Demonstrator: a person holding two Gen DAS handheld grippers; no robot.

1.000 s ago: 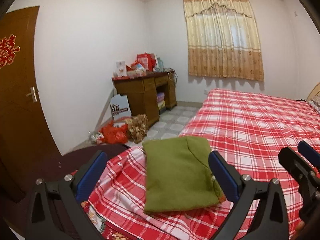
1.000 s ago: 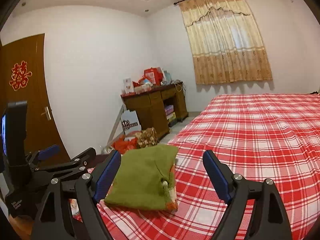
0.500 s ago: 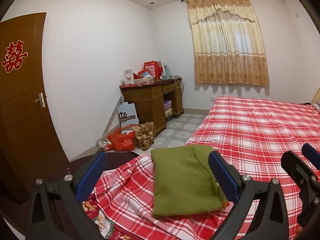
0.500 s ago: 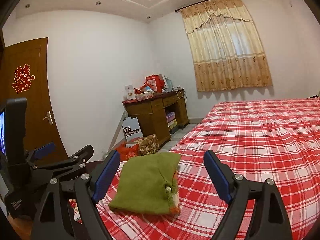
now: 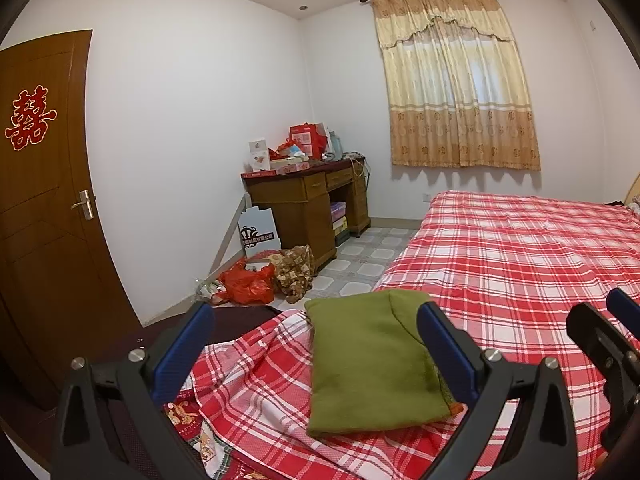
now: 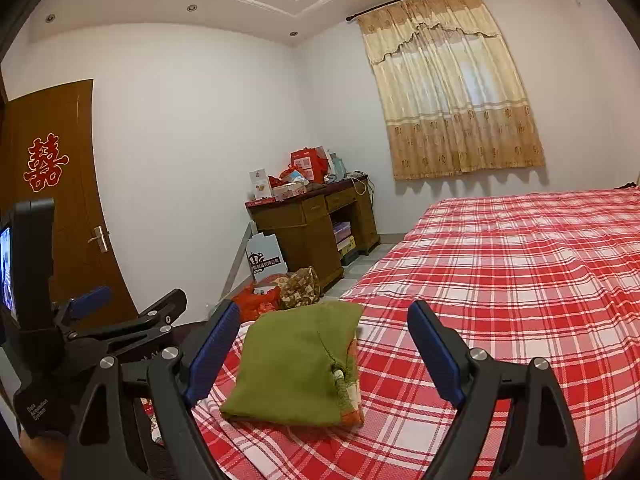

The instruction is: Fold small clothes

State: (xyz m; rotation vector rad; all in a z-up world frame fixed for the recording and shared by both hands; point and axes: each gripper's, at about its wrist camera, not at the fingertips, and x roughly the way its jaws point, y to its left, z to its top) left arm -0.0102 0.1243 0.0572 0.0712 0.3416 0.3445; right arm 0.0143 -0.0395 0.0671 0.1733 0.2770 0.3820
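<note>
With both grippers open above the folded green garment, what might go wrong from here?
The folded green fleece garment lies near the corner of the red plaid bedsheet, so a nudge might push it off. The sheet is rumpled there, so it may snag. The open left gripper and right gripper are close together and might collide.

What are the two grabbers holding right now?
Nothing. The left gripper and right gripper are both open and empty, and the folded green garment lies on the bed.
</note>
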